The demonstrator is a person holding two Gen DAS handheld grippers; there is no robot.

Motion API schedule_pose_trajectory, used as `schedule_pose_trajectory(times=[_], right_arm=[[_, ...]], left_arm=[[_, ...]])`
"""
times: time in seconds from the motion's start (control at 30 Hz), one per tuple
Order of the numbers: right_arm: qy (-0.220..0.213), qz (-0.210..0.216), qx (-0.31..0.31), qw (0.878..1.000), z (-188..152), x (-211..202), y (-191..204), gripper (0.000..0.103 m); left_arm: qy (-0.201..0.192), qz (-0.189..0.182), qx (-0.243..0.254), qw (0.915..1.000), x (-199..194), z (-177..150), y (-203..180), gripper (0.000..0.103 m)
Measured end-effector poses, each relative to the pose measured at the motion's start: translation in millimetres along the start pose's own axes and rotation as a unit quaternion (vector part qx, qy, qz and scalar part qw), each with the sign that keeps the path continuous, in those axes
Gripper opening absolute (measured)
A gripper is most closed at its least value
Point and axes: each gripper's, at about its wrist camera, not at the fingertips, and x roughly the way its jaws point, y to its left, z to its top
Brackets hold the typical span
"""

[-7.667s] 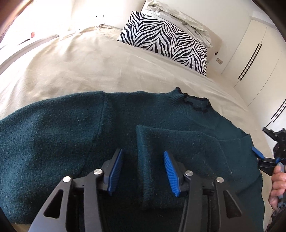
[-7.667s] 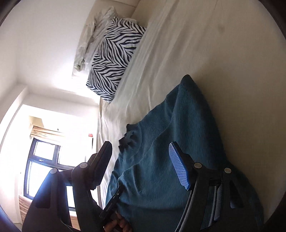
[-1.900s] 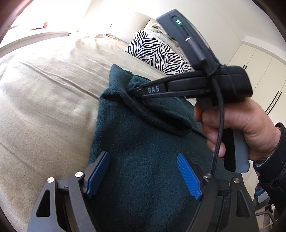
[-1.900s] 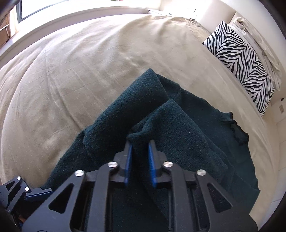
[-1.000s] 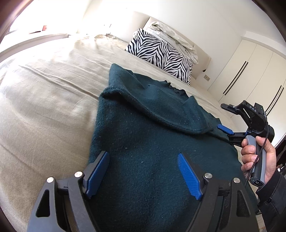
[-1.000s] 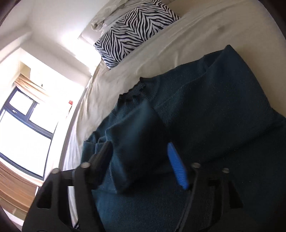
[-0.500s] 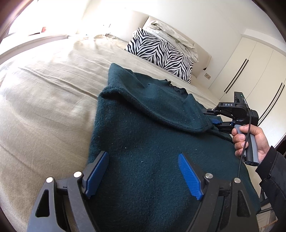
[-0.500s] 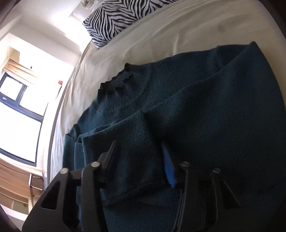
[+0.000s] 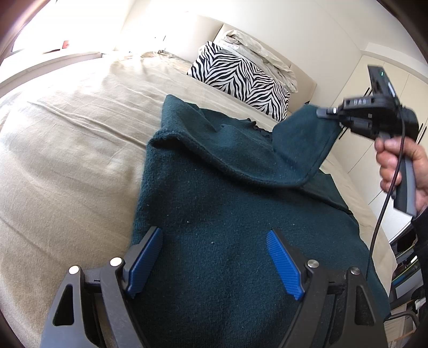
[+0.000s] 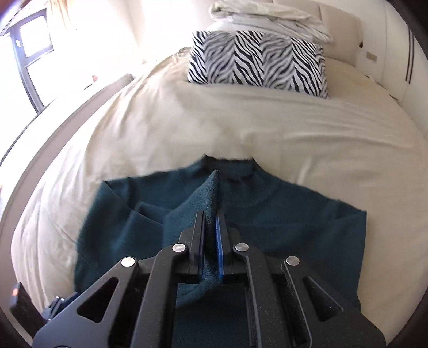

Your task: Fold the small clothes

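Sleeve-fold step: right gripper [image 10: 211, 227] fingers, just closed, pinch the sweater [image 9: 240, 214] cuff raised at frame right; left gripper [image 9: 214, 257] fingers wide, empty; next, lay cuff across body.

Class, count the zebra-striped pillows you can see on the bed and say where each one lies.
1. The zebra-striped pillow lies at the head of the bed, under a heap of pale bedding. More could be hidden beneath that.

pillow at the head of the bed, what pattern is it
Black and white zebra stripes on the rectangular pillow; it shows best in the right wrist view.
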Motion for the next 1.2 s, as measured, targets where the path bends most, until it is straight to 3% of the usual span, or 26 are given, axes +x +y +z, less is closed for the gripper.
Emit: schedule_pose_trajectory(times=[0.27,0.43,0.6,0.73,0.9,1.03,1.1,1.2], right_arm=[[-0.088,0.062,-0.103,0.989,93.3,-62.1,121.1,0.006],[-0.122,0.068,-0.109,0.984,114.9,-84.9,139.3,0.006],[-0.098,0.037,-0.045,0.993,95.3,-74.9,73.9,0.006],[-0.051,-0.004,0.041,0.998,38.9,-26.8,-23.3,0.006],[0.022,-0.024,0.172,0.985,-50.3,33.6,-123.7,0.006],[0.033,-0.012,0.211,0.977,-94.4,47.6,-147.8,0.006],[0.031,-0.005,0.227,0.973,-107.1,48.0,-150.3,0.006],[0.024,0.008,0.252,0.967,-119.3,41.4,-152.6,0.006]], left_arm=[[-0.002,-0.004,-0.003,1.0,-0.3,0.0,2.5,0.082],[-0.002,-0.008,-0.007,0.9999,-3.4,-0.4,5.5,0.082],[-0.002,-0.008,-0.007,0.9999,-3.8,0.0,6.6,0.082],[0.0,-0.006,-0.008,0.9999,-4.8,1.1,7.2,0.082],[0.008,-0.001,-0.022,0.9997,-14.2,8.8,5.7,0.081],[-0.013,-0.014,-0.044,0.9988,-30.3,42.4,13.0,0.081],[-0.022,-0.018,-0.055,0.9981,-29.6,71.7,20.4,0.081],[-0.014,-0.034,-0.065,0.9972,-12.3,125.2,30.6,0.072]])
